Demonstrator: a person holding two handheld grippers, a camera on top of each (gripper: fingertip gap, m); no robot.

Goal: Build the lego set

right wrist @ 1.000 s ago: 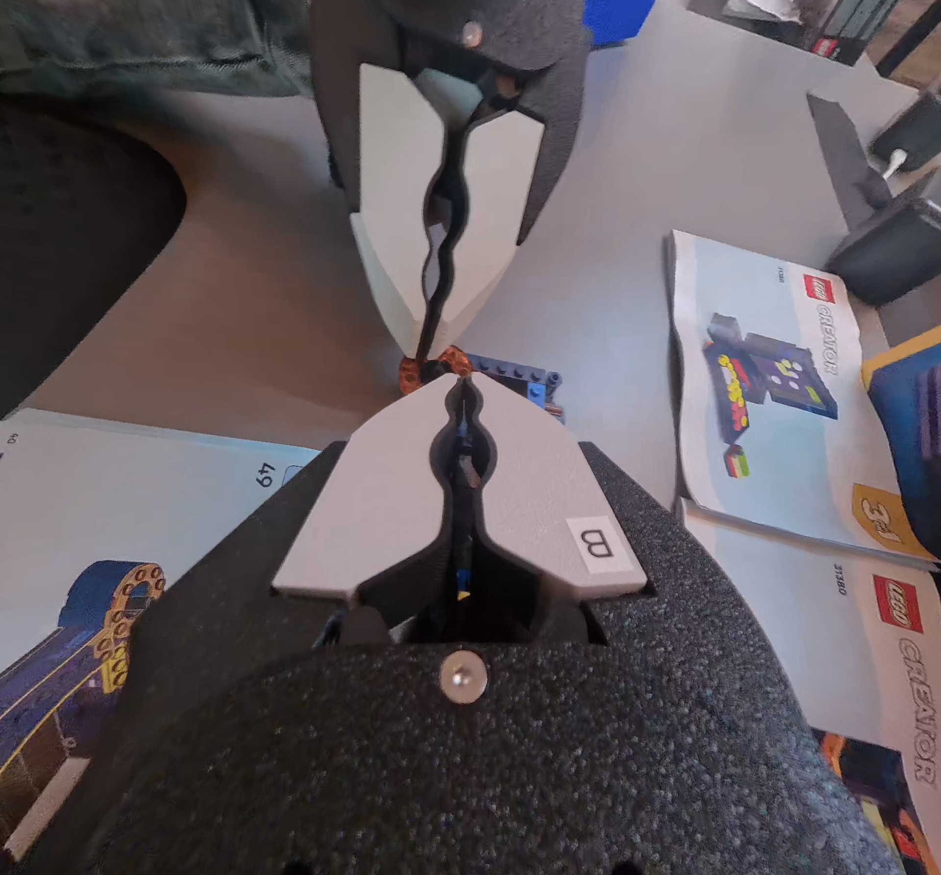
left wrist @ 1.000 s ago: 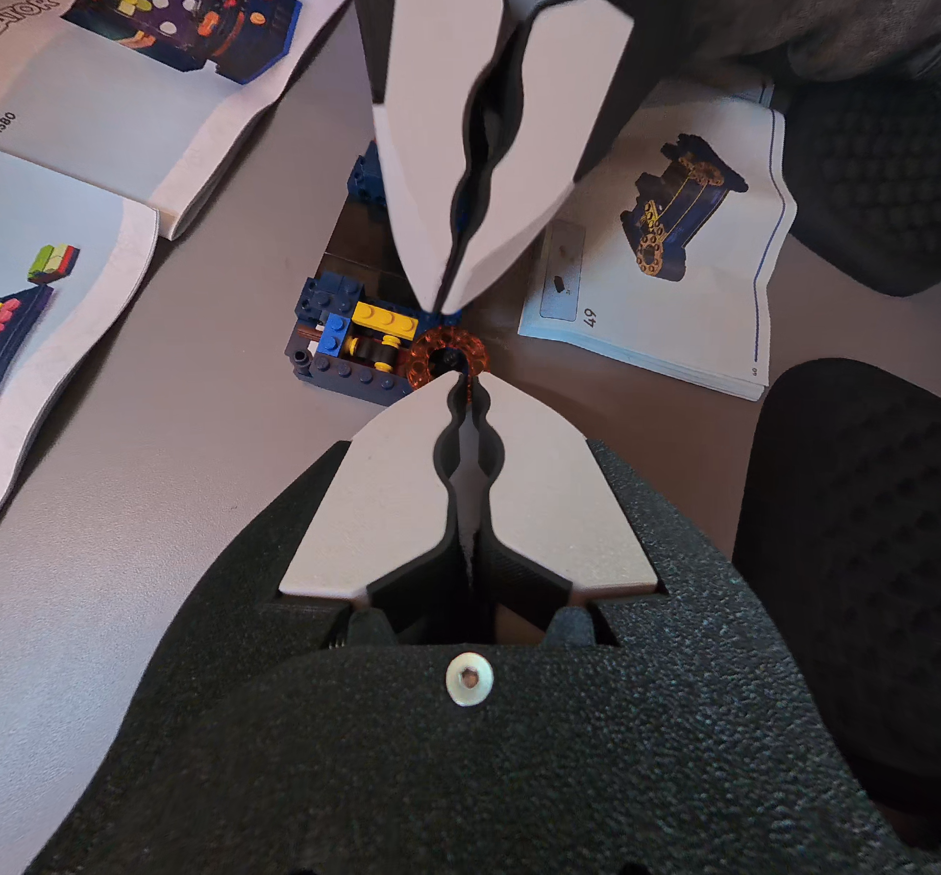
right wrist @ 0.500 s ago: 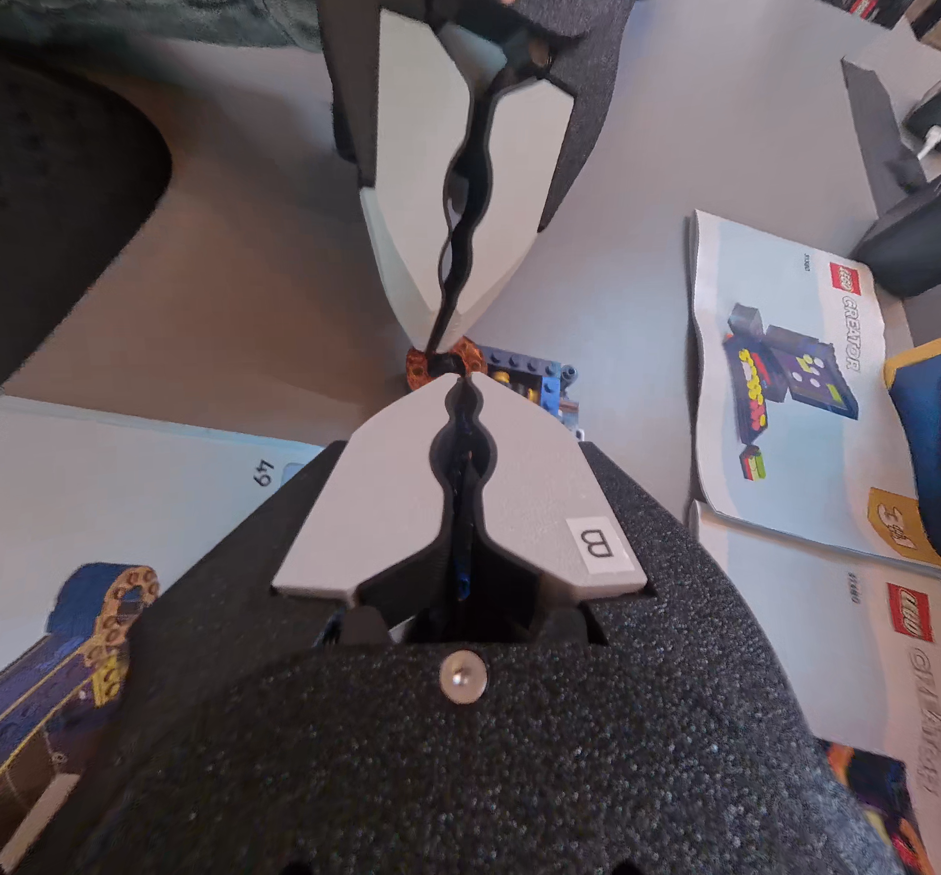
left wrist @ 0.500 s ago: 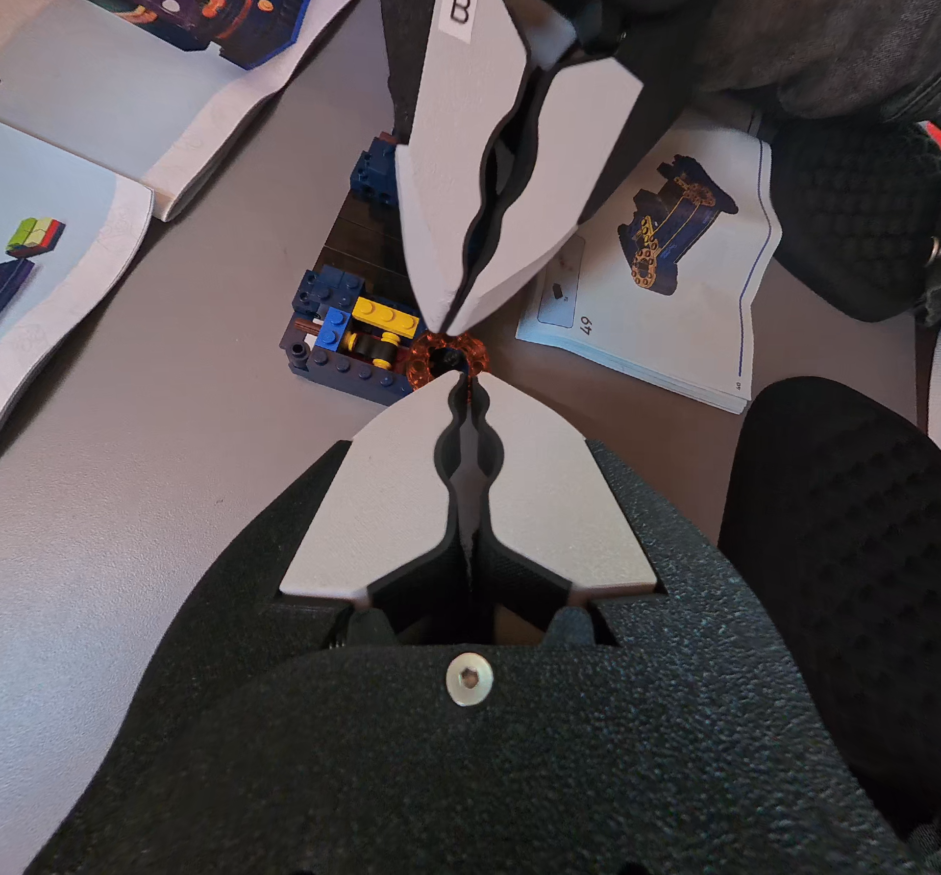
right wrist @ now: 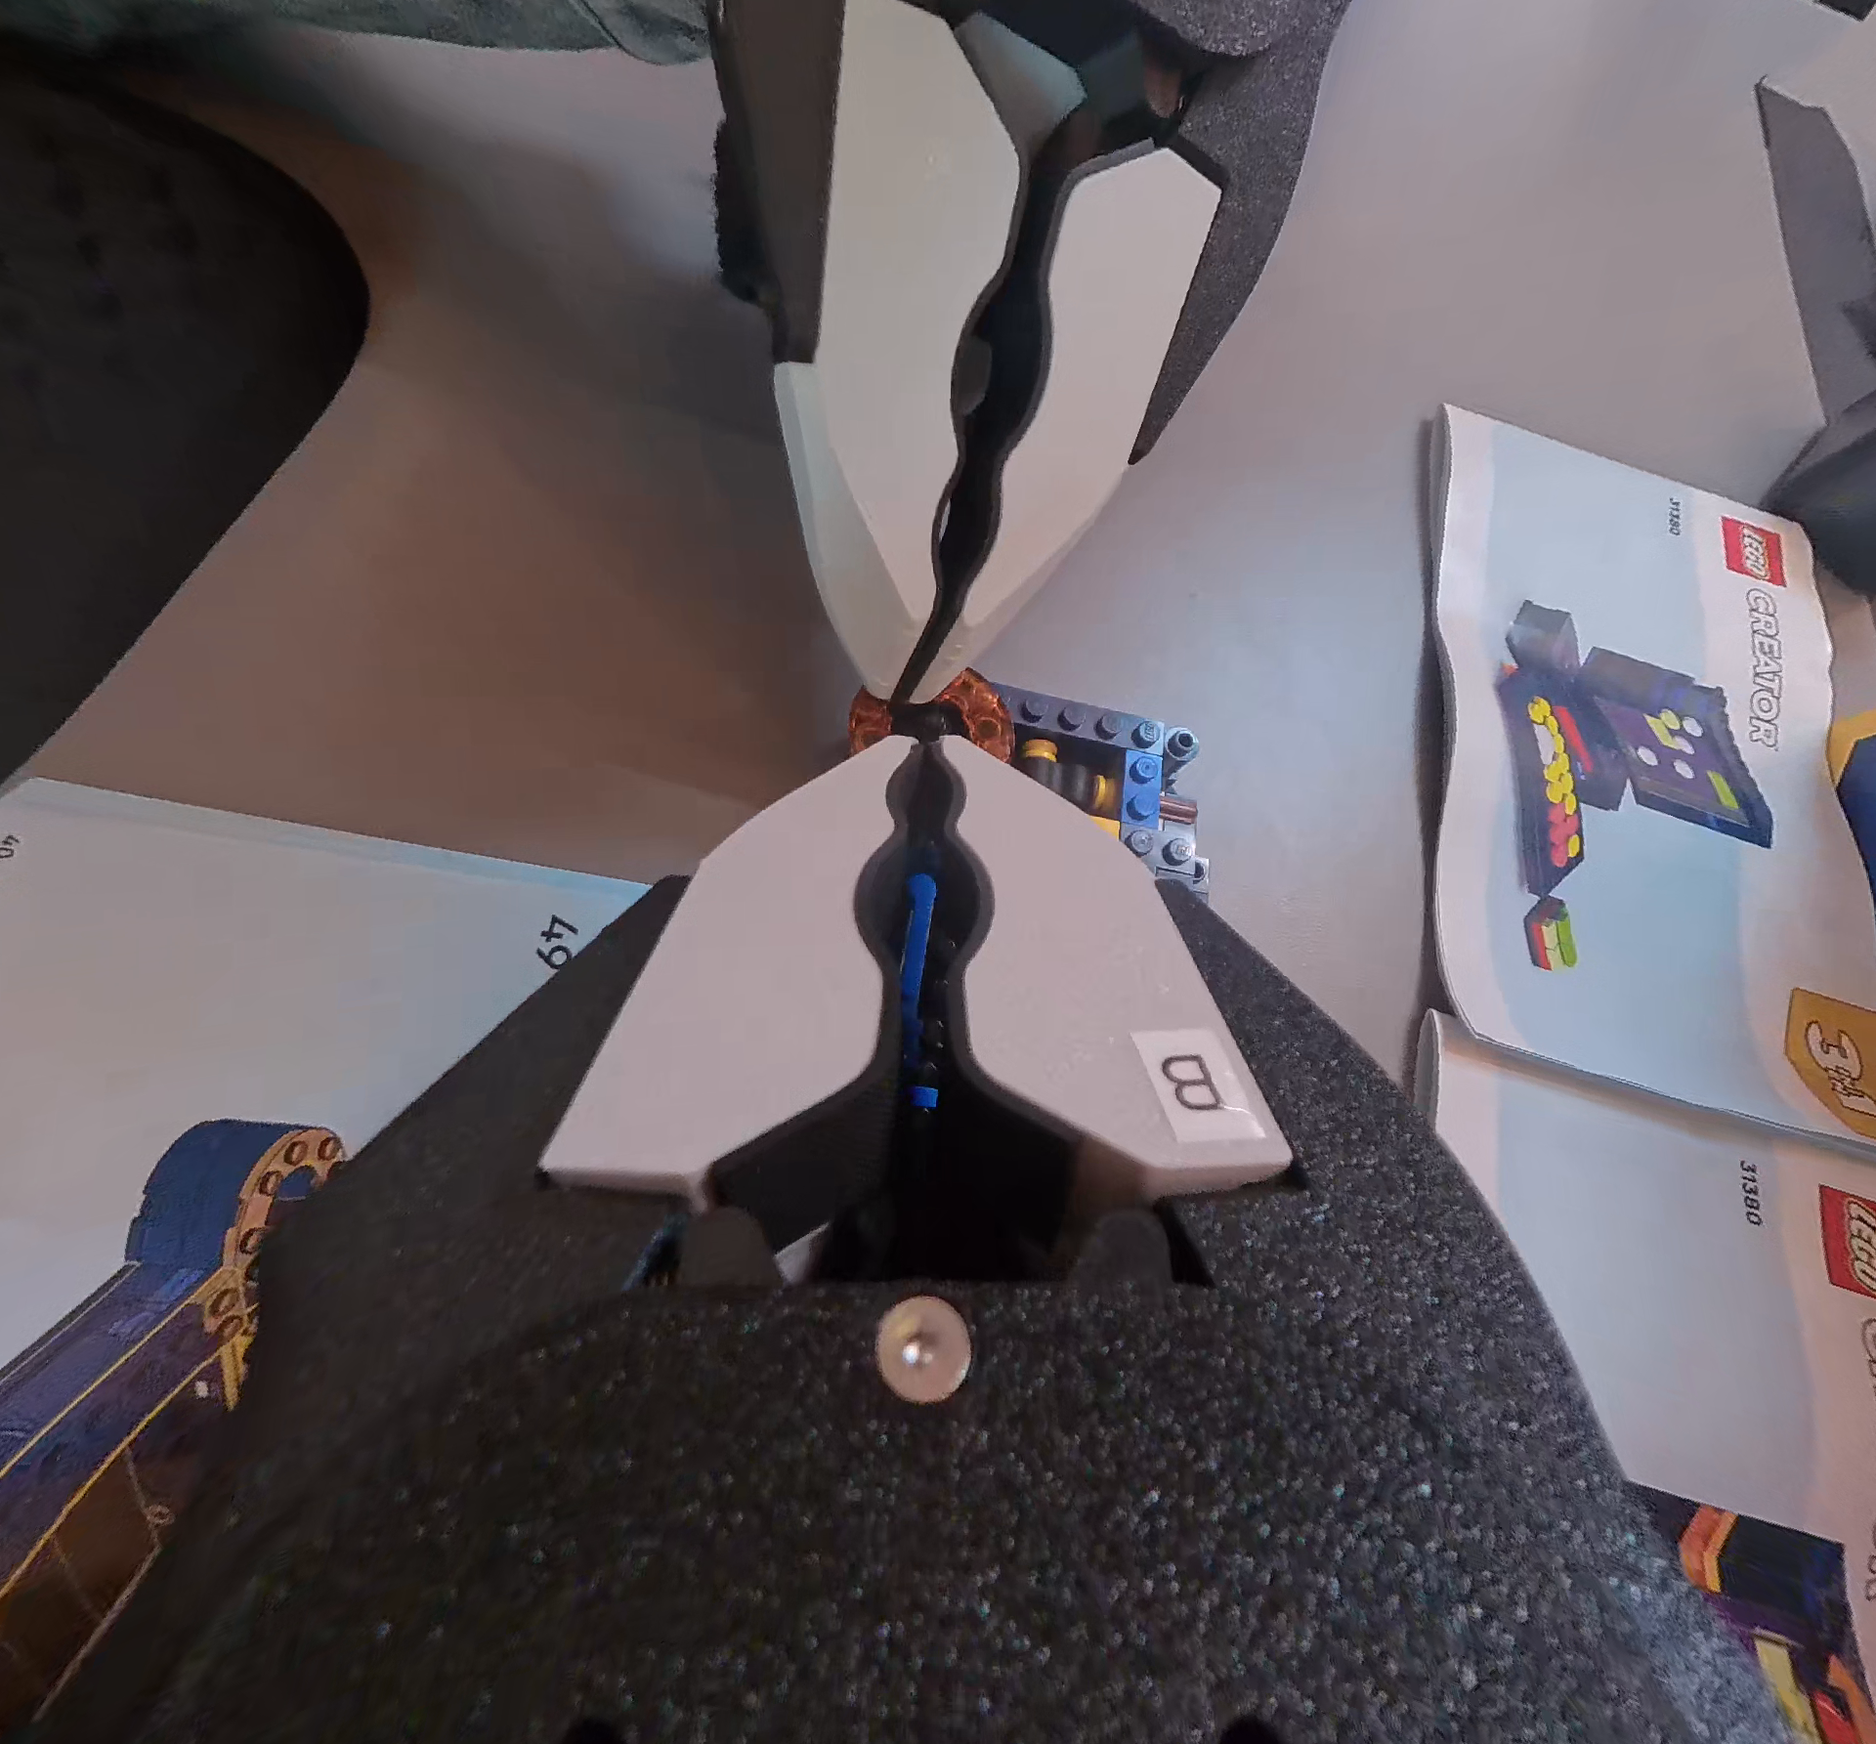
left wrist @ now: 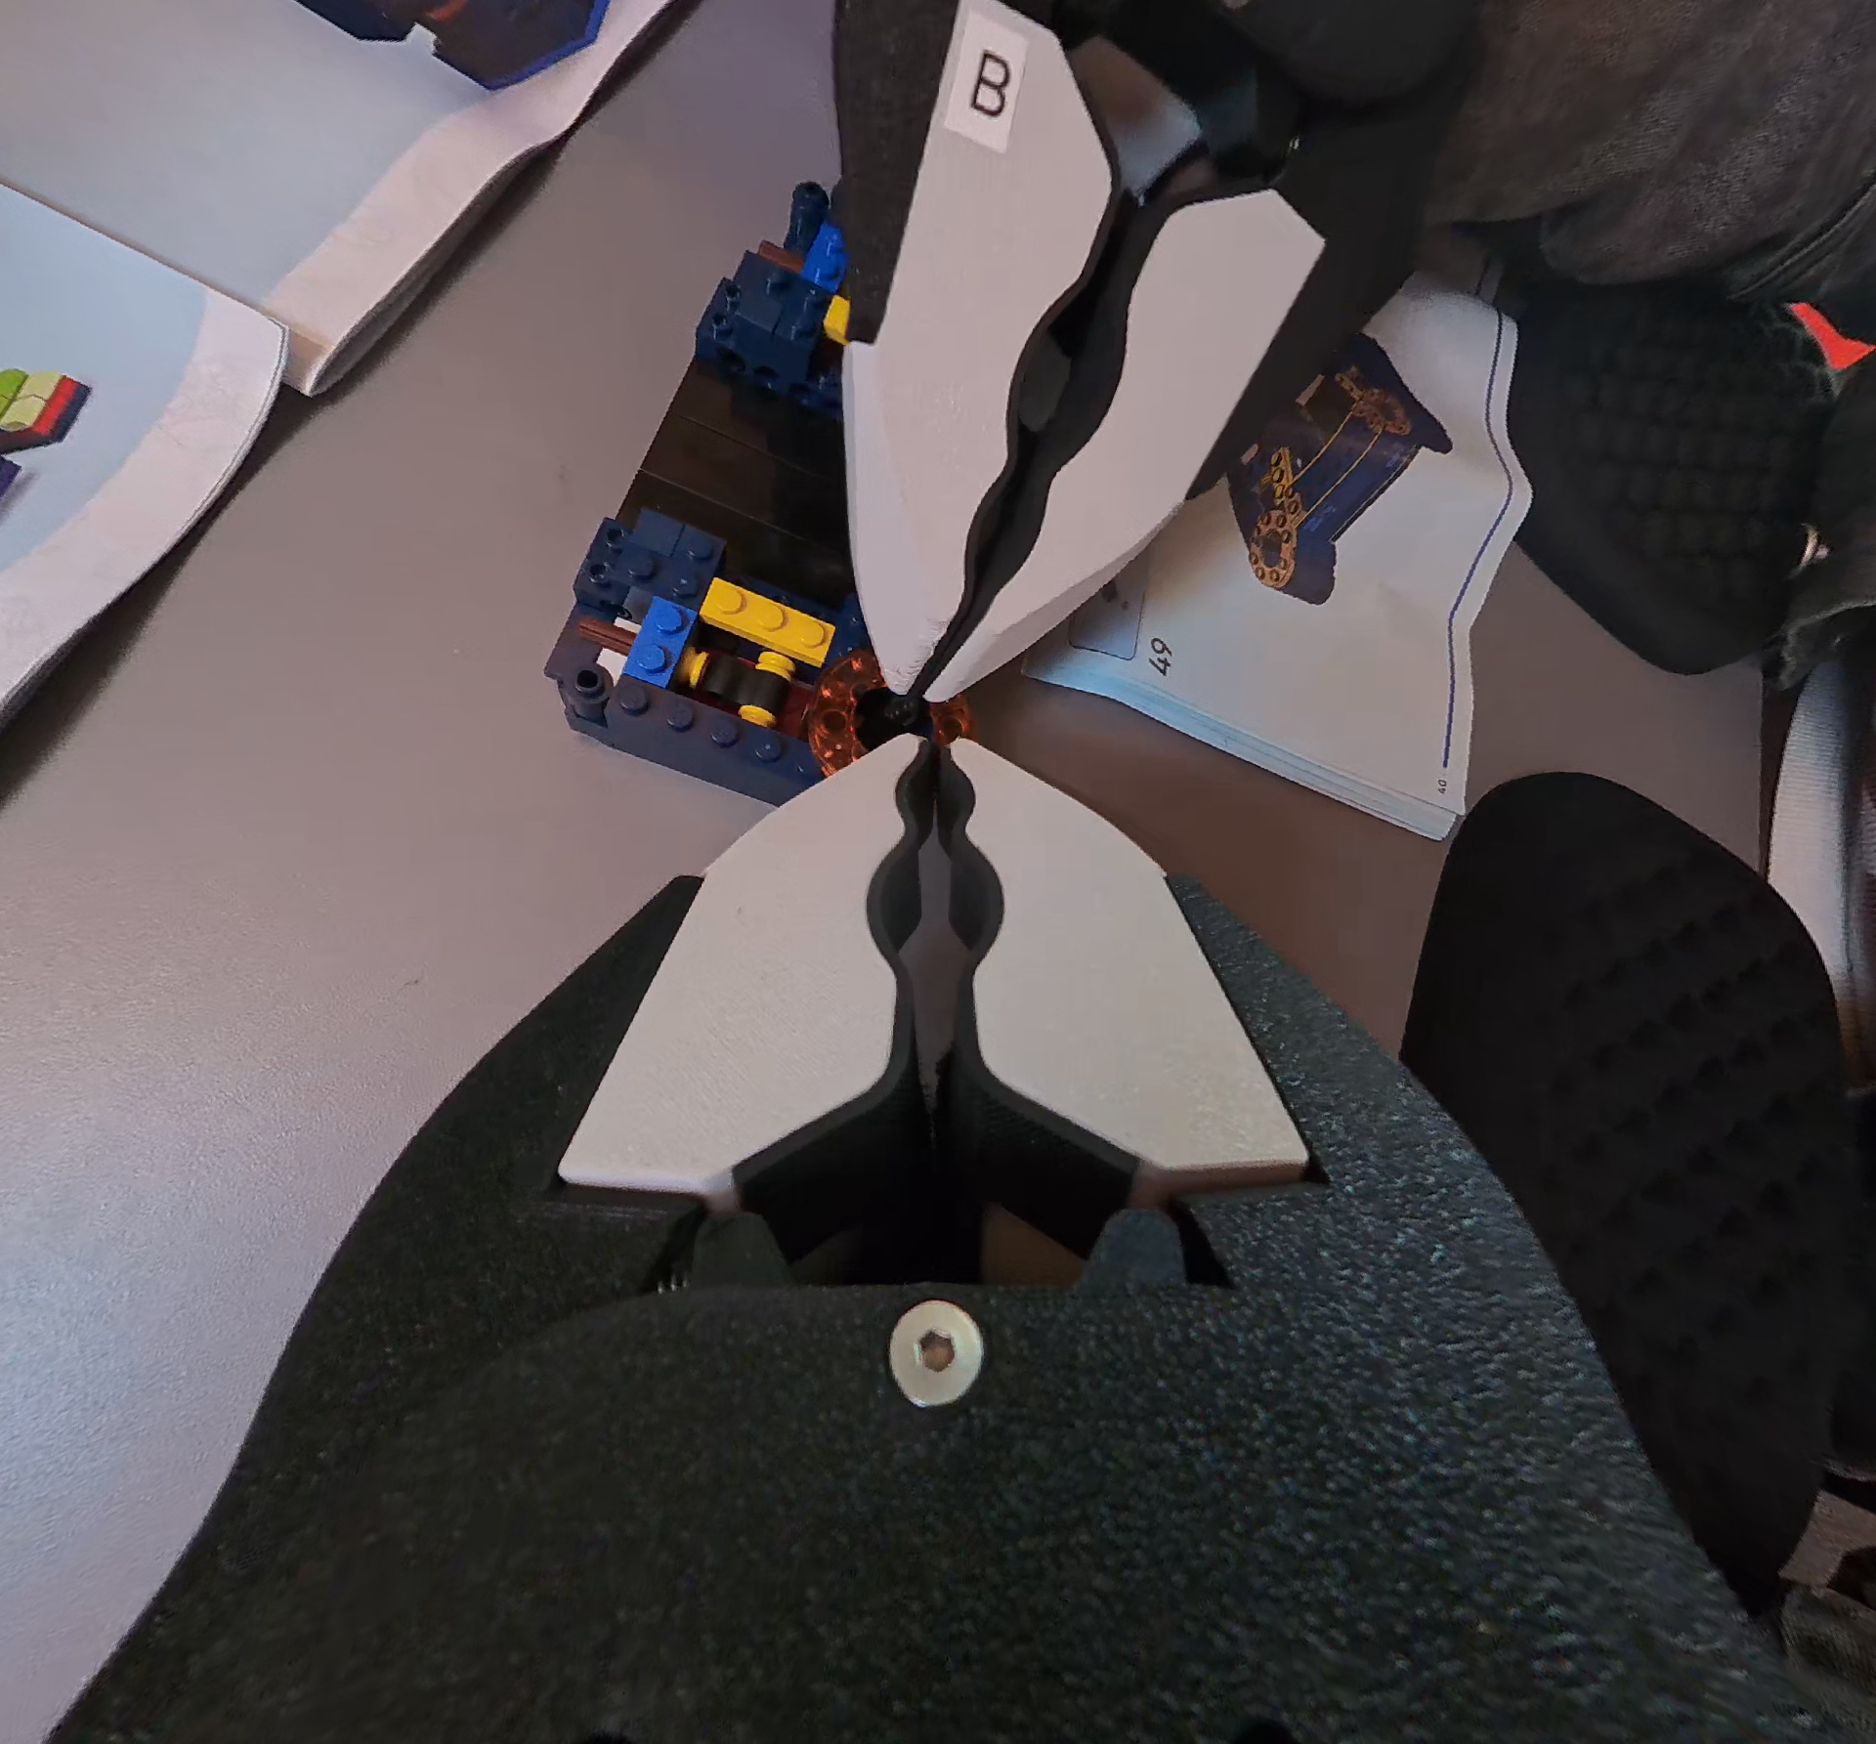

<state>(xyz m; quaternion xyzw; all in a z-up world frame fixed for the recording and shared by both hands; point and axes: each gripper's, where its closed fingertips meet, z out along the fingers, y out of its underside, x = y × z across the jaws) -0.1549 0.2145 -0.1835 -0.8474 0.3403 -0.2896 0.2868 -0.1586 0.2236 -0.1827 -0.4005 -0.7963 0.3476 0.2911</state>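
Note:
A dark blue brick build (left wrist: 711, 640) with yellow and blue bricks lies on the grey table and bears a see-through orange ring (left wrist: 843, 721) at its near end. My left gripper (left wrist: 929, 751) is shut, its tips at the ring's edge. My right gripper (left wrist: 919, 680) comes from the far side, also shut, with its tips over the ring's hole. A small black piece (left wrist: 898, 709) sits where the two tips meet; I cannot tell which pads press on it. The right wrist view shows the same: right gripper (right wrist: 929, 753), left gripper (right wrist: 914, 685), ring (right wrist: 980, 711), black piece (right wrist: 929, 723).
An open instruction booklet (left wrist: 1320, 599) lies right of the build. Two more booklets (left wrist: 305, 71) lie at the far left; they show at the right in the right wrist view (right wrist: 1624, 731). A black chair (left wrist: 1624, 1137) stands at the right. A person's sleeve (left wrist: 1624, 71) is above. My left and right fingertips are right by each other.
The right gripper has come down and nearer, so its tips now meet the left gripper's tips over the orange ring. Both stayed shut. The build has not moved.

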